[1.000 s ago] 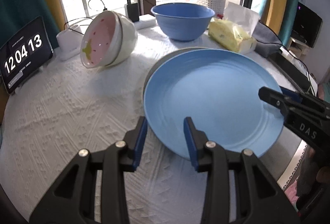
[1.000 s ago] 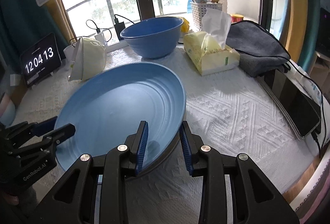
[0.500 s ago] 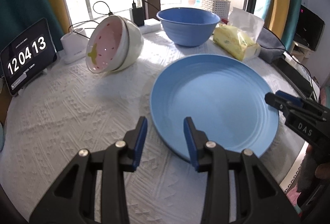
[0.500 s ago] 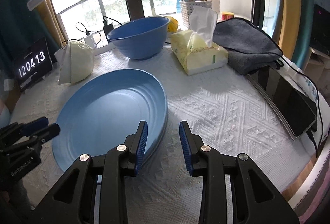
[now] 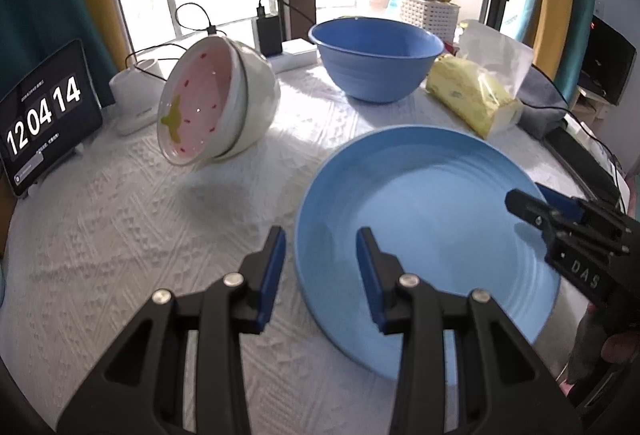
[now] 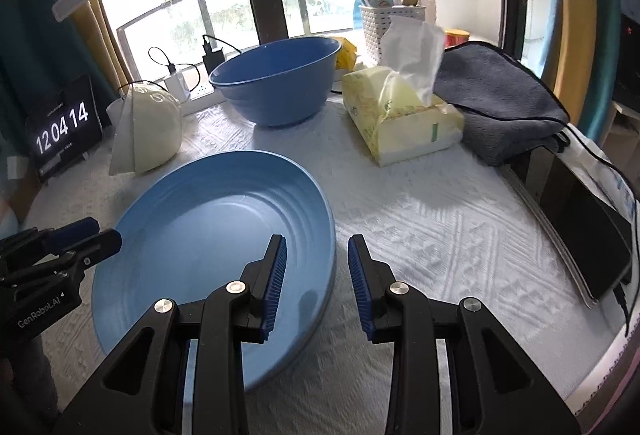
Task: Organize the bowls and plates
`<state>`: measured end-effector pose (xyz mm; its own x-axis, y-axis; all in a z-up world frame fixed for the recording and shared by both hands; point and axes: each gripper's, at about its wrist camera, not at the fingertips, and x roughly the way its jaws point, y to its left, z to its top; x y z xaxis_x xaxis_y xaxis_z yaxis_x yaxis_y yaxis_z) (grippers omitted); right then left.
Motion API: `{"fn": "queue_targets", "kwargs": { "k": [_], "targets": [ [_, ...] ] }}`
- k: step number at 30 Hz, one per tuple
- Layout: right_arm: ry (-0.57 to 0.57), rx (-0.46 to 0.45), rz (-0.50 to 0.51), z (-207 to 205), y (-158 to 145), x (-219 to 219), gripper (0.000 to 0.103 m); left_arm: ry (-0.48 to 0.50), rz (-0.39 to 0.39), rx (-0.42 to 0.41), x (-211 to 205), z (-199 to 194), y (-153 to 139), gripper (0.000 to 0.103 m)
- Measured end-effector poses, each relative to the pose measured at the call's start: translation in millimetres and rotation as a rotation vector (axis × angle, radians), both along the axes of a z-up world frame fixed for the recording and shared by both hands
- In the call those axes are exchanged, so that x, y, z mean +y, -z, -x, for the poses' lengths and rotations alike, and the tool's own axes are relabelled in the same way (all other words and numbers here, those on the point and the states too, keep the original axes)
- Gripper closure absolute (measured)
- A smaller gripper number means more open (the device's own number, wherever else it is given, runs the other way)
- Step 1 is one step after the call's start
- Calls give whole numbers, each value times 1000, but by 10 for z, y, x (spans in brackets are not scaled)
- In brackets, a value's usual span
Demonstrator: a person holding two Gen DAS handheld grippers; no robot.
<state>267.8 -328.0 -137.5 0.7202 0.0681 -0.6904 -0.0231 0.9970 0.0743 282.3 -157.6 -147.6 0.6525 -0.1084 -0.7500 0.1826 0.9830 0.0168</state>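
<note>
Now, left wrist view
- left gripper [image 5: 320,267]: jaws parted, nothing between the pads; the near-left rim of the blue plate [image 5: 432,235] lies under the gap, not clamped.
- blue plate: flat on the worktop [image 5: 140,227], ahead and to the right; round, so no long axis.
- tipped bowls [image 5: 218,101]: nested pair on their side, ahead and to the left, mouths facing this gripper; probably the next pick, and this hand looks nearer.
- blue bowl [image 5: 378,63]: upright at the far edge.

Right wrist view
- right gripper [image 6: 316,271]: jaws parted and empty; the plate's right rim passes beneath them, untouched.
- tipped bowls [image 6: 150,127]: far left, beyond the plate, mouths turned away.
- blue bowl [image 6: 276,83]: ahead, mouth up.
</note>
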Motion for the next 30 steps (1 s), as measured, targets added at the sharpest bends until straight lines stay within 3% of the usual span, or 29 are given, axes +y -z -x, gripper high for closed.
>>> {"fn": "queue_targets", "kwargs": {
  "k": [8,18,30],
  "targets": [
    [-29,11,22,-92,35,42,69,-16,8,28,41,-140,115,65],
    [-43,-44,127,-154,71,173,69,-25,12,16,112,-144,67,65],
    [-7,-75,178,76,-95,103,68,7,41,23,119,-98,68,65]
  ]
}}
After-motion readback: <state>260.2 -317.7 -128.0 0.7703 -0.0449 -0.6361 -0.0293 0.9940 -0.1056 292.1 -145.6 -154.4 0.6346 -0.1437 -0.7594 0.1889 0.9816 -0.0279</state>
